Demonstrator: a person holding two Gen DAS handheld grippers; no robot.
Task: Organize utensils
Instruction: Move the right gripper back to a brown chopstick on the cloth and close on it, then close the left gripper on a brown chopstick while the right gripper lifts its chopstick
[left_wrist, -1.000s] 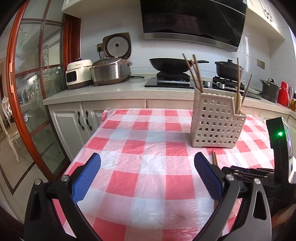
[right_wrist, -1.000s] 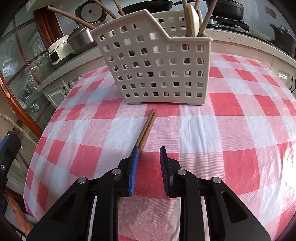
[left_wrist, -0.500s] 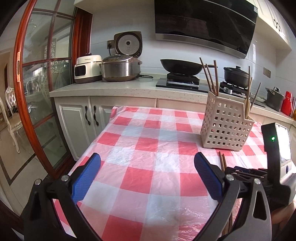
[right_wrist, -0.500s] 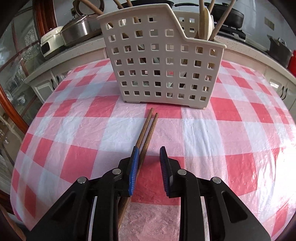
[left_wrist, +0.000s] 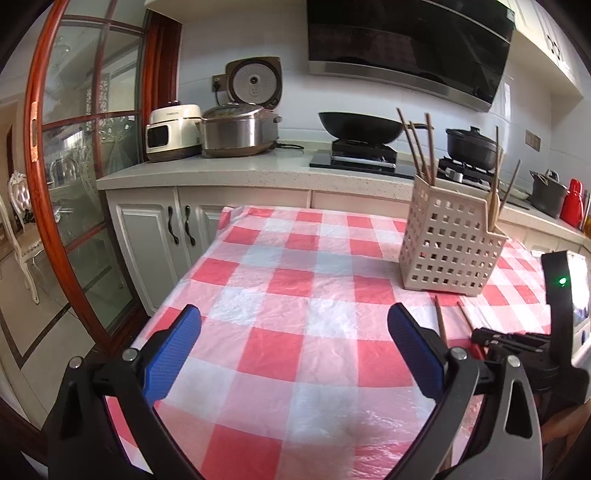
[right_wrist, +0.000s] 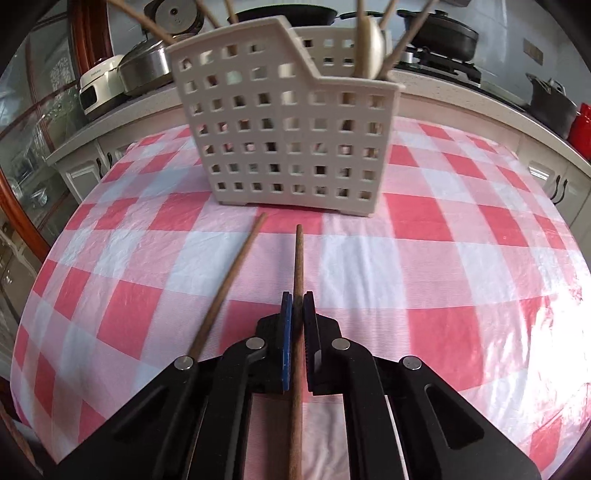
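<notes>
My right gripper (right_wrist: 297, 295) is shut on a brown wooden chopstick (right_wrist: 298, 258) whose tip points at the beige perforated utensil basket (right_wrist: 280, 125). A second chopstick (right_wrist: 229, 284) lies on the checked cloth just left of it. The basket holds several chopsticks and a pale spoon (right_wrist: 369, 48). In the left wrist view my left gripper (left_wrist: 293, 325) is open and empty above the cloth. The basket (left_wrist: 448, 243) stands at the far right, and the right gripper's body (left_wrist: 532, 343) and both chopsticks (left_wrist: 441, 325) show near it.
The table wears a red and white checked cloth (left_wrist: 295, 295) under clear plastic. Behind it runs a kitchen counter (left_wrist: 240, 170) with rice cookers (left_wrist: 236, 129), a wok (left_wrist: 360, 127) and a black pot (left_wrist: 471, 146). A red-framed glass door (left_wrist: 74, 166) stands at the left.
My right gripper has shut on one chopstick, swinging it apart from the other one. The left gripper has drawn back and left, staying open.
</notes>
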